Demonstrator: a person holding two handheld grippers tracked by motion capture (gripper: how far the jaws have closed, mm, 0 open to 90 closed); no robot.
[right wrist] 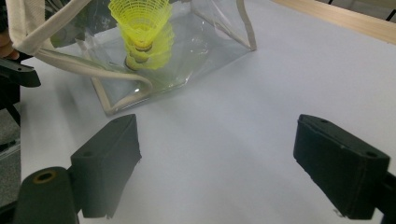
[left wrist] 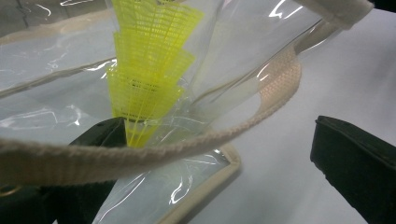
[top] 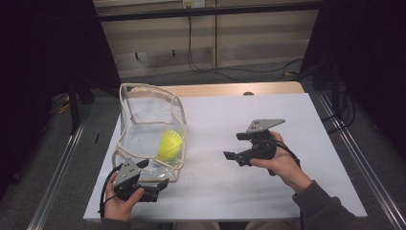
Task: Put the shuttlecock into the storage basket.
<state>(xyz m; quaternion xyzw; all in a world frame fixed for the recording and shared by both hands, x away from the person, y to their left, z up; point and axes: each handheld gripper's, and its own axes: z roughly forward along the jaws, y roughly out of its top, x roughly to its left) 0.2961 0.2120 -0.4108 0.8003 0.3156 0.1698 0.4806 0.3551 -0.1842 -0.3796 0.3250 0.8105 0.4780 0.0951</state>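
Observation:
A clear plastic bag (top: 143,120) with beige trim stands on the left of the white table (top: 230,191), and a stack of yellow shuttlecocks (top: 170,145) lies inside it. My left gripper (top: 154,173) is at the bag's front corner and is open. In the left gripper view the beige handle strap (left wrist: 261,112) and the bag's corner run between the jaws, with the shuttlecocks (left wrist: 149,70) just beyond. My right gripper (top: 234,146) hovers right of the bag, open and holding nothing. It points at the bag (right wrist: 210,28) and the shuttlecocks (right wrist: 142,28).
A strip of bare wood (top: 230,89) lines the table's far edge. Metal rails (top: 354,158) run along both sides of the table. Cables (top: 230,72) trail over the floor behind it. White tabletop lies between the bag and my right gripper (right wrist: 217,123).

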